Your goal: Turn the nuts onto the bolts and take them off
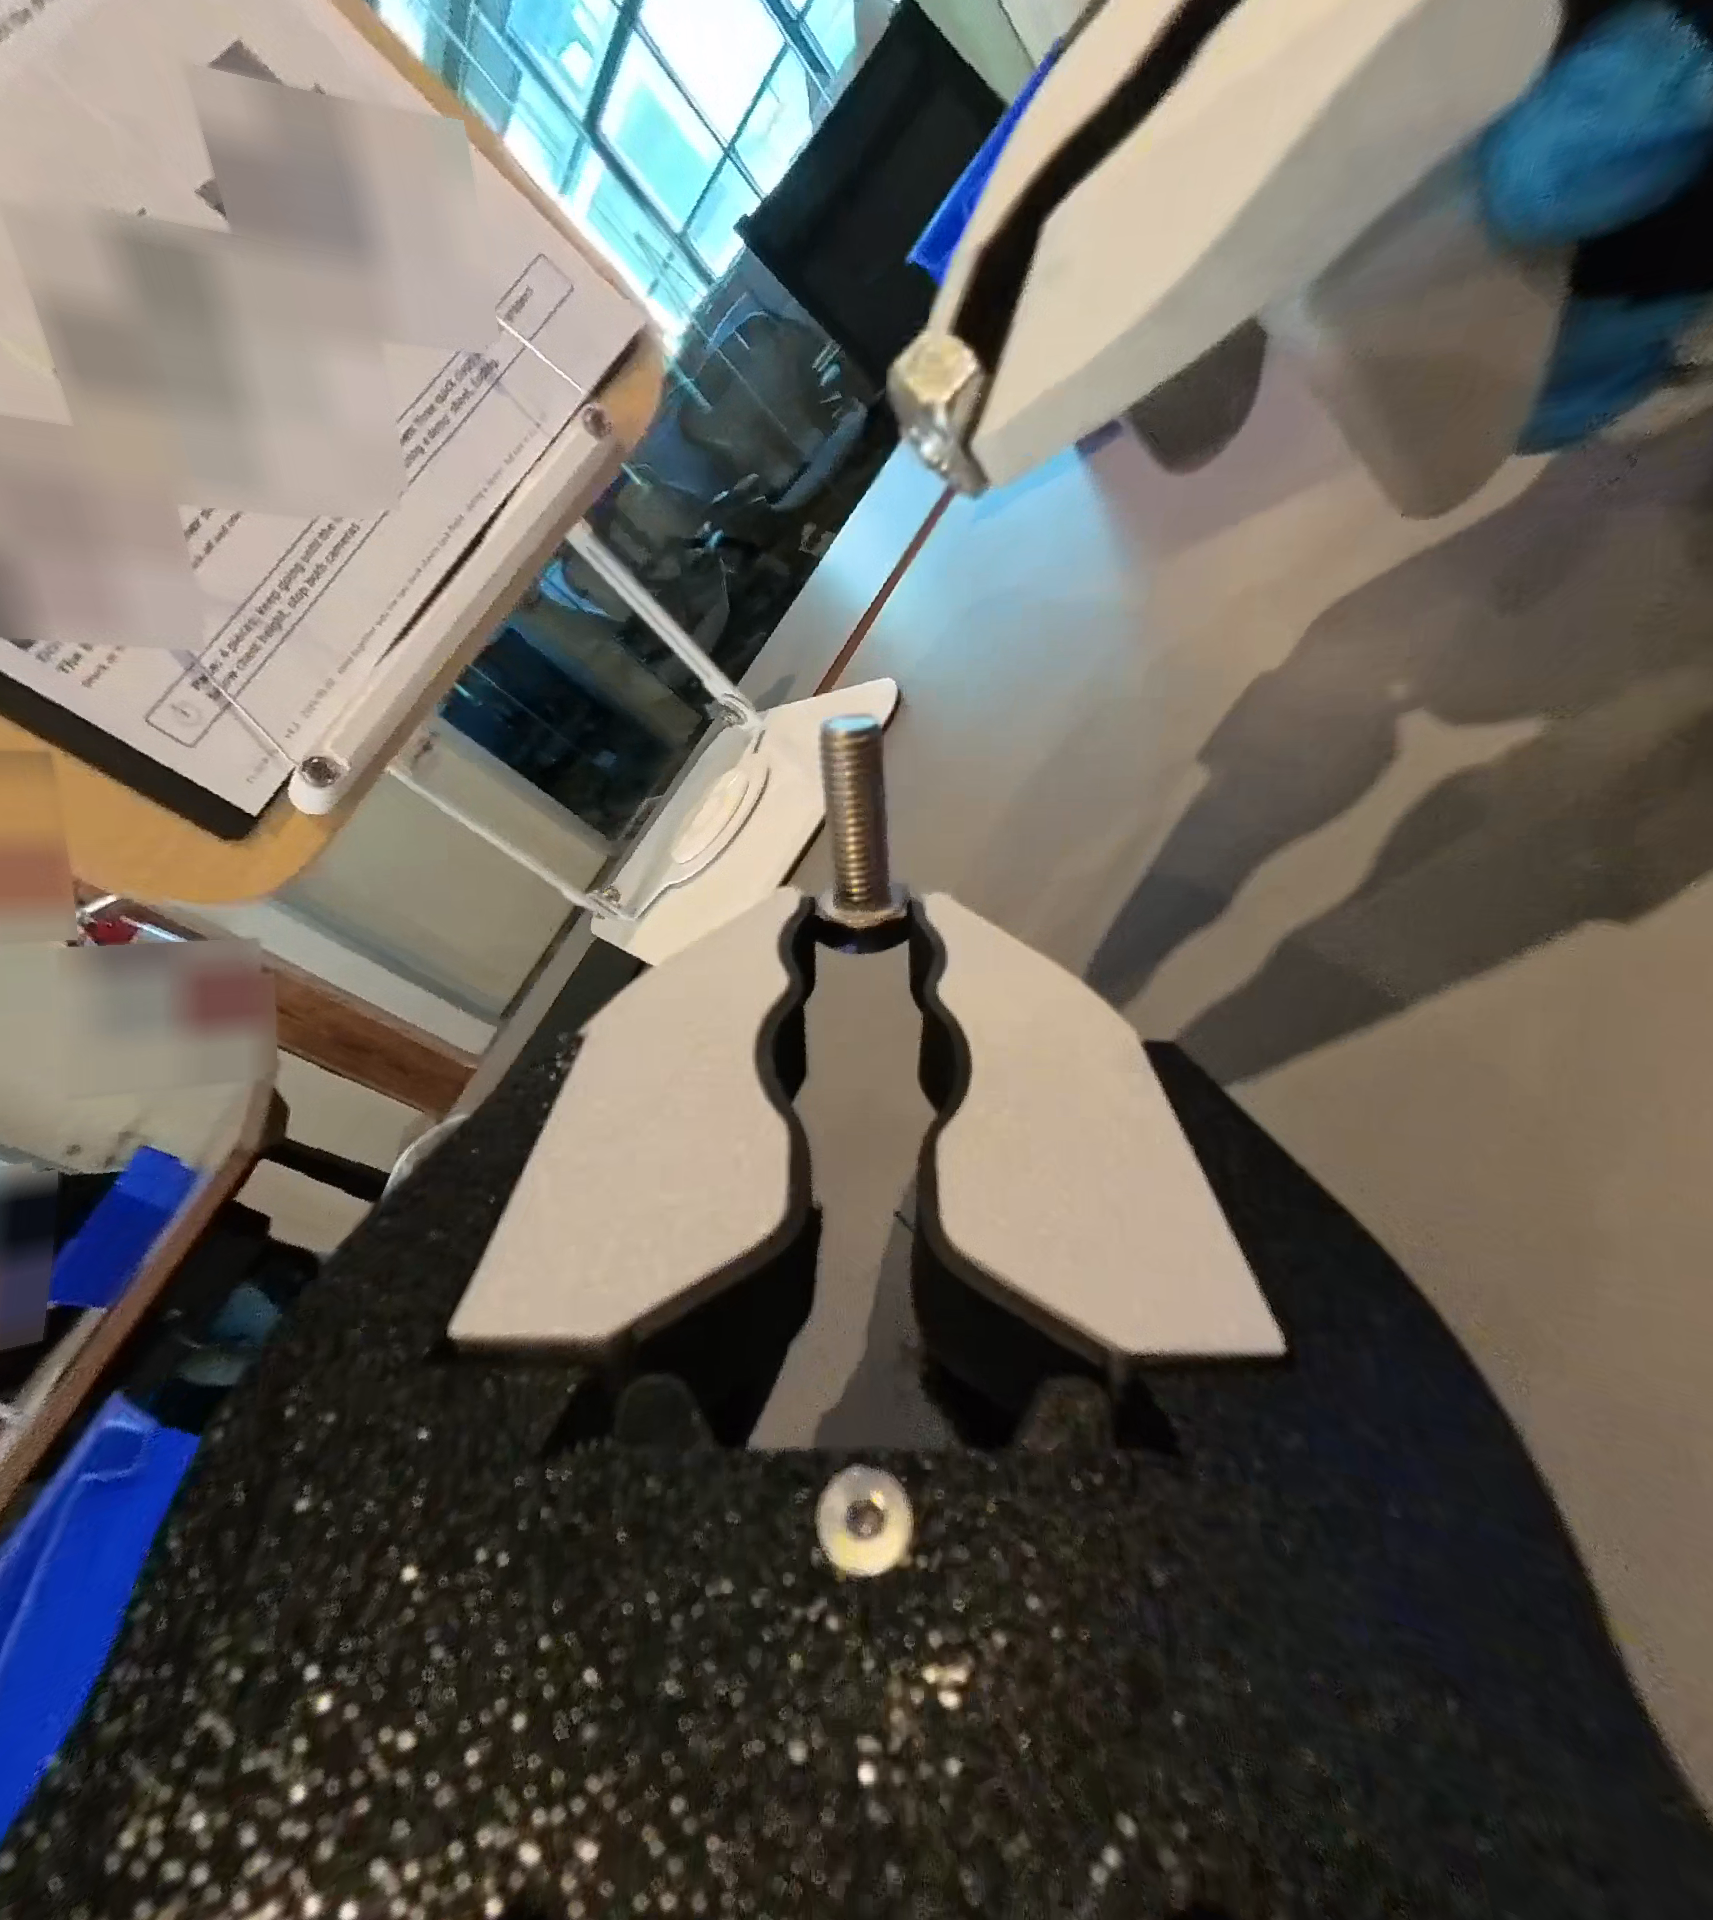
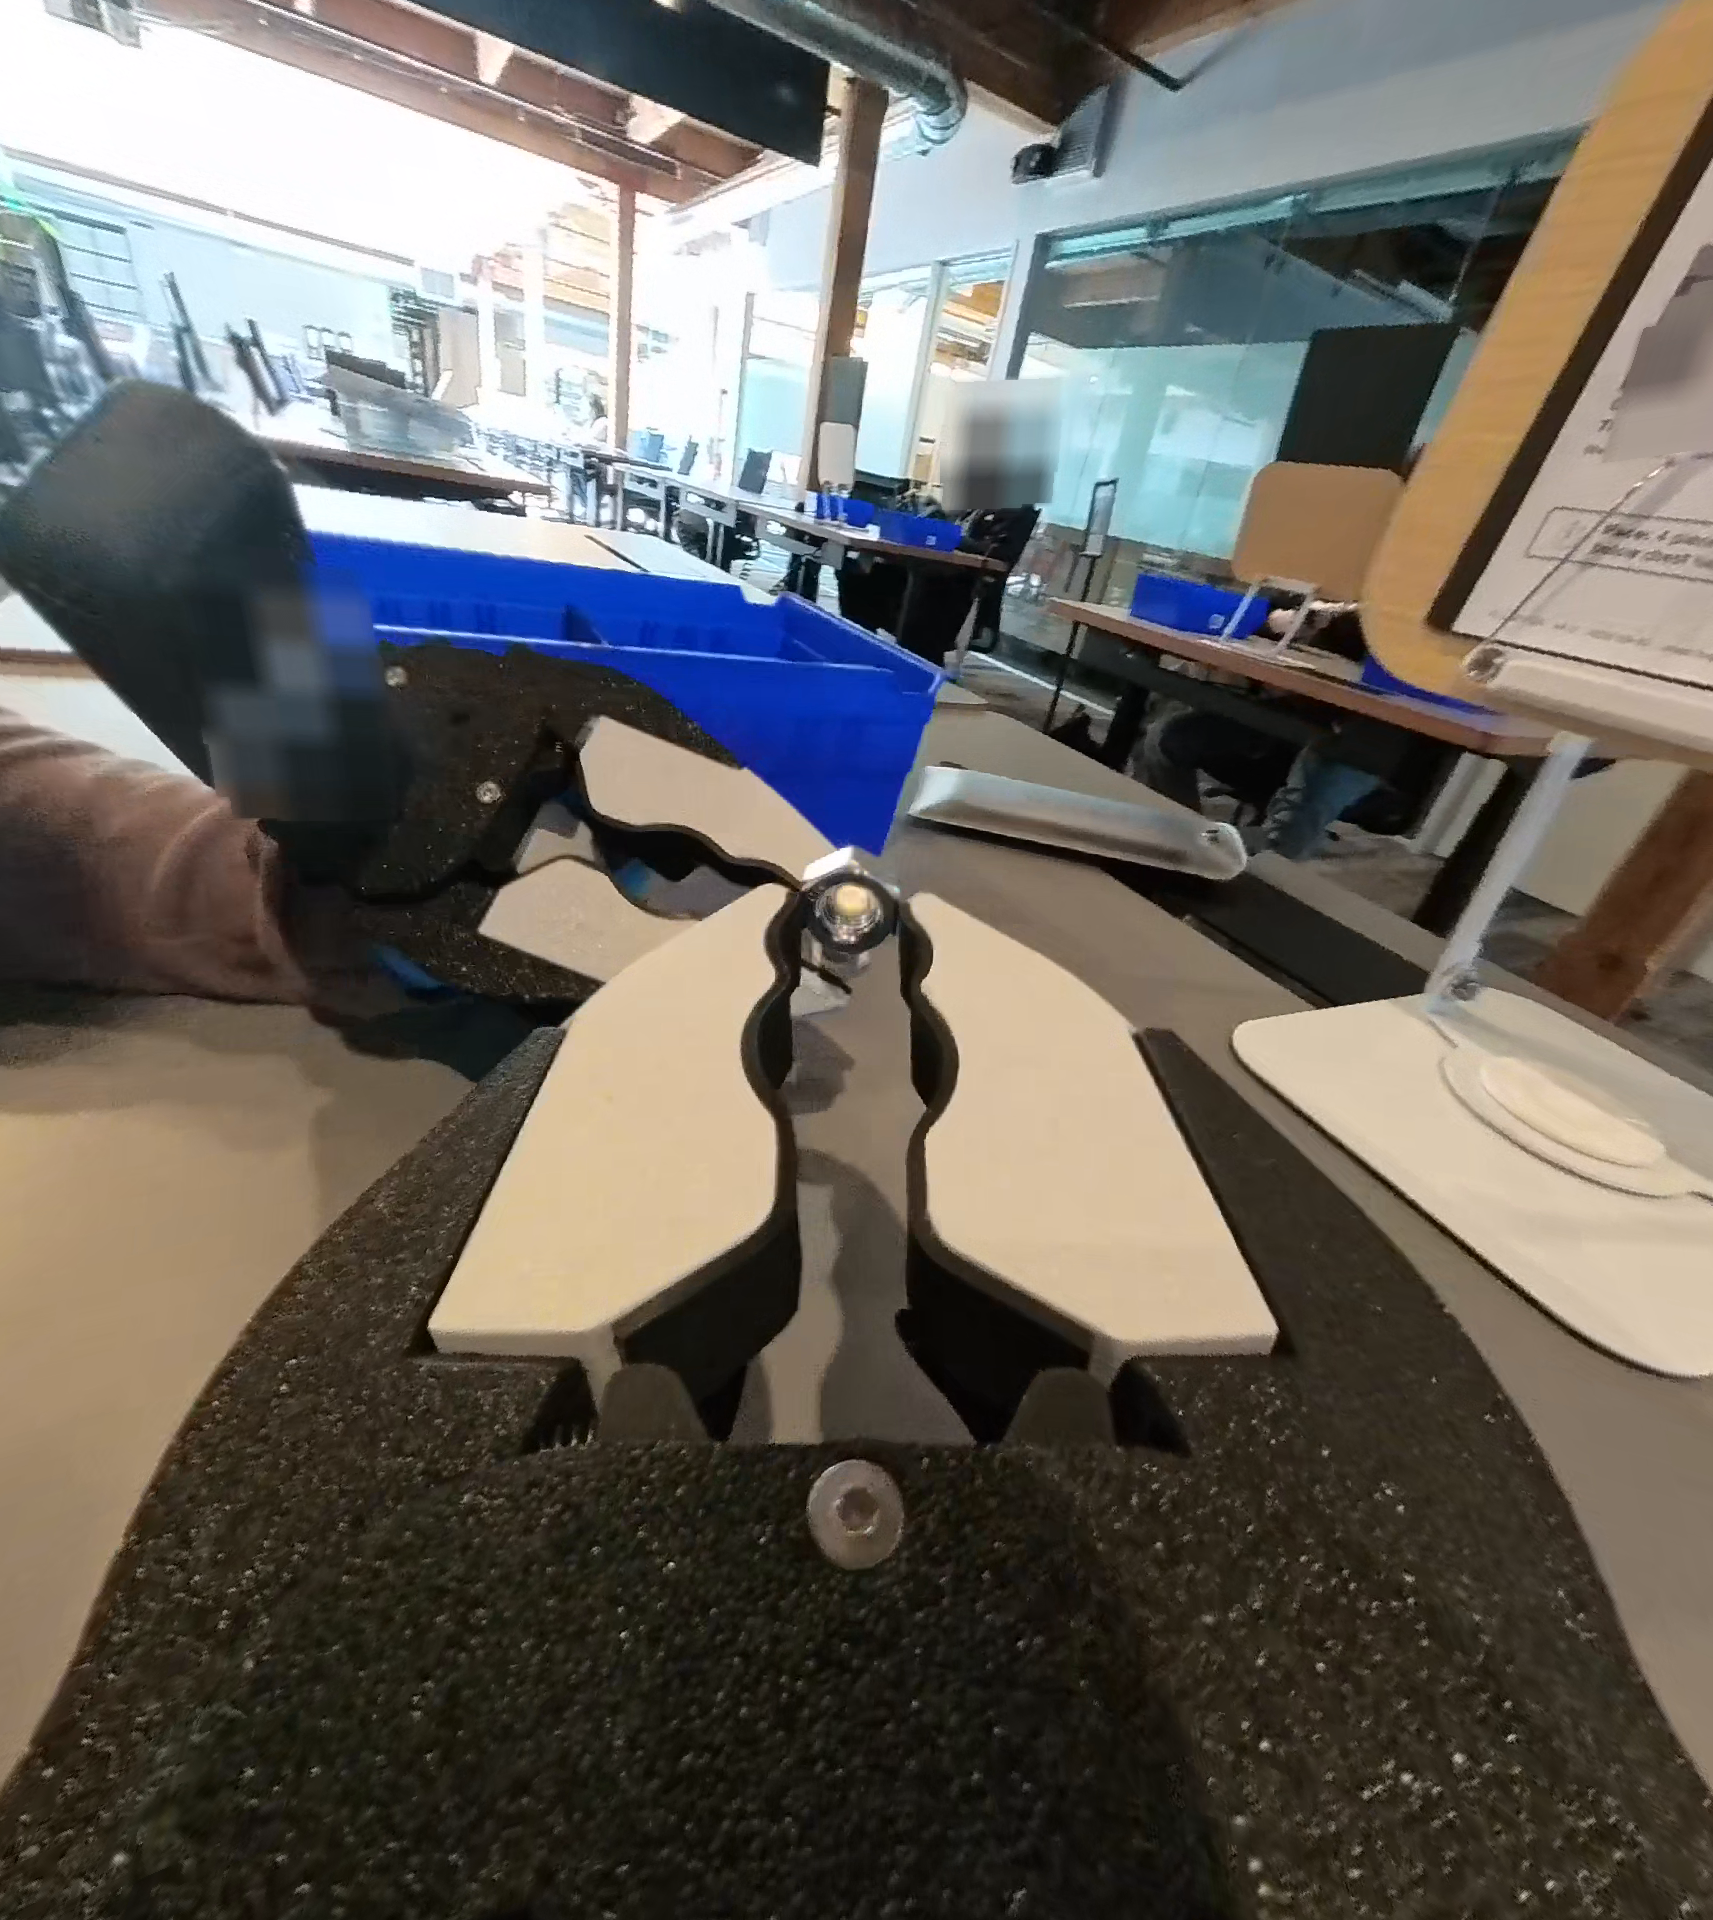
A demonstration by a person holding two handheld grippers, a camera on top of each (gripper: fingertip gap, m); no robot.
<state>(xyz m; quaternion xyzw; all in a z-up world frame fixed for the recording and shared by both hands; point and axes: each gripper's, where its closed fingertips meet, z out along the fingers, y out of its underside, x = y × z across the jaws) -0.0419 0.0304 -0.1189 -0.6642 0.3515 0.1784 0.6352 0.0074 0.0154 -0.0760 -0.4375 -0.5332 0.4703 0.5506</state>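
My left gripper (image 1: 857, 920) is shut on the head of a silver bolt (image 1: 855, 805). The threaded shaft sticks out past the fingertips. My right gripper (image 1: 947, 416) comes in from the upper right of the left wrist view, shut on a silver hex nut (image 1: 933, 400). There the nut is held apart from the bolt tip, above and to its right. In the right wrist view my right gripper (image 2: 844, 925) pinches the nut (image 2: 844, 912) at its fingertips. The left gripper (image 2: 727, 868) reaches in from the left toward the nut, held by a sleeved arm.
A blue bin (image 2: 727, 665) stands behind the left gripper. A flat metal piece (image 2: 1070, 821) lies beyond the nut. A white stand base (image 2: 1454, 1226) with a clear post carries a wooden board with a printed sheet (image 1: 239, 436) at the right. The grey tabletop (image 2: 104, 1247) lies below. The tips of one gripper are about 7 centimetres away from the tips of the other.
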